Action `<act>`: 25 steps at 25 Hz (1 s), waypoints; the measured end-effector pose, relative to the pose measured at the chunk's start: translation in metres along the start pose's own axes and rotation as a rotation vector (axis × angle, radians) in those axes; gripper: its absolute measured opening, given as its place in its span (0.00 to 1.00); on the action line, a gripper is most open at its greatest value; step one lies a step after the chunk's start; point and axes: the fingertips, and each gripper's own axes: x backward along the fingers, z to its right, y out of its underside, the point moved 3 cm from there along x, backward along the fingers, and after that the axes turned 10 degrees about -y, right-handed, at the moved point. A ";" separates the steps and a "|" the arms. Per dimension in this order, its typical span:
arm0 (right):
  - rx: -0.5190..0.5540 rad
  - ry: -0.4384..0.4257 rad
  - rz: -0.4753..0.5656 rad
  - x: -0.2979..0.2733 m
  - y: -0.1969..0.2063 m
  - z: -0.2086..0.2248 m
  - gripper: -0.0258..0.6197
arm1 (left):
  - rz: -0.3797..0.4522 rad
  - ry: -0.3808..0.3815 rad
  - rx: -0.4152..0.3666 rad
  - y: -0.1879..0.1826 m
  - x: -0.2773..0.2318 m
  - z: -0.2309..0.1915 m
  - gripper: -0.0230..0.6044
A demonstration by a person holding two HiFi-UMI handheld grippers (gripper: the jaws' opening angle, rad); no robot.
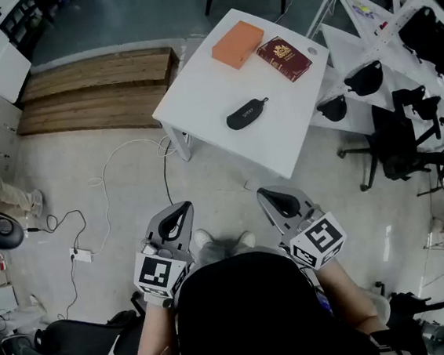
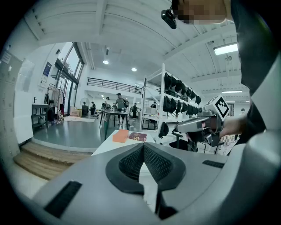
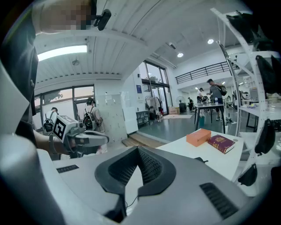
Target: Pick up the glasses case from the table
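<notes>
Black glasses case [image 1: 248,114] lies alone on white table [image 1: 198,96], far ahead, orange box [image 1: 238,44] and red book [image 1: 284,58] beyond. Left gripper [image 1: 183,209], right gripper [image 1: 272,197] near body, jaws together, empty; reach not yet started.

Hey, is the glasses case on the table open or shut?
Shut: the black glasses case lies flat on the white table as one sealed oval, no lid raised.

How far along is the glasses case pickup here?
Nothing done yet: the black glasses case lies on the white table, near an orange box and a red book. Nothing is in hand: left gripper and right gripper are both shut, empty, short of the table. Left to do: approach, open, grasp, lift.
</notes>
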 end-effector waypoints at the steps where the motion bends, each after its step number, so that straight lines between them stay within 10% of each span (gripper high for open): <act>1: 0.001 -0.004 -0.004 -0.008 0.000 -0.005 0.08 | -0.003 -0.001 0.000 0.003 0.004 -0.007 0.06; 14: 0.042 -0.025 -0.079 -0.104 -0.010 -0.030 0.09 | -0.027 -0.027 0.090 0.036 0.037 -0.113 0.07; 25: -0.082 -0.045 -0.119 -0.188 -0.002 0.048 0.09 | -0.097 -0.044 0.106 0.054 -0.023 -0.167 0.07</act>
